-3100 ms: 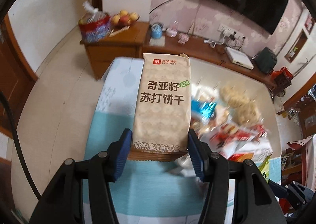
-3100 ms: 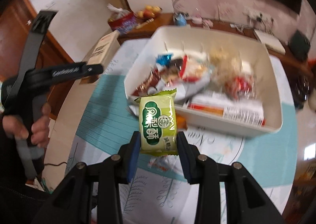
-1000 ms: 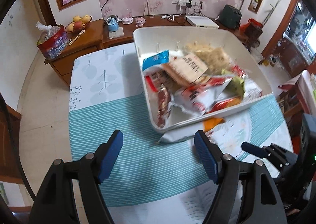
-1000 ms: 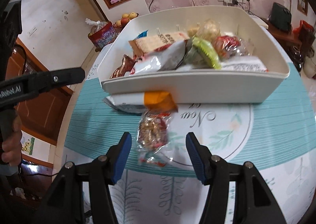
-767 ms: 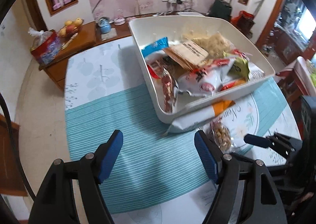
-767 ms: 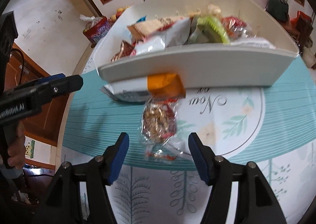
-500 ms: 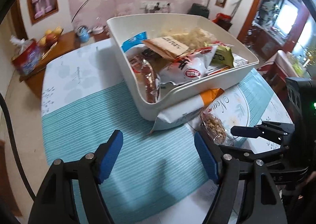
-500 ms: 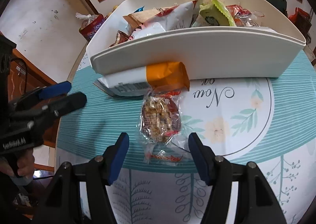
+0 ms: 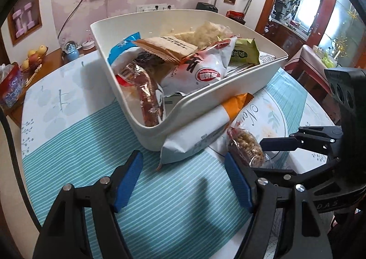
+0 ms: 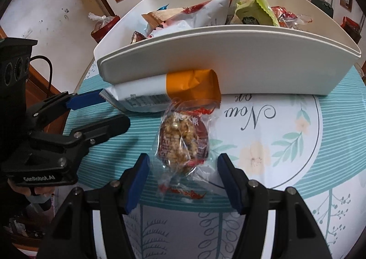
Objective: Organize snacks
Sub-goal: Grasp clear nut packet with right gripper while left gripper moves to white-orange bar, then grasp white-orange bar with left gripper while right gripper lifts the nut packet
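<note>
Flanking nut snack (image 10: 183,142): right hand-held gripper (image 10: 183,174)

Left tool (image 9: 183,176) closing with nothing between, right tool (image 10: 183,177) spread apart.

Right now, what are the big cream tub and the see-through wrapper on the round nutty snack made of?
The big cream tub looks like moulded plastic: smooth, matte, with a rounded rim and thin walls. The see-through wrapper on the round nutty snack looks like thin clear plastic film: it is glossy and crinkled, and the snack shows through it.
</note>
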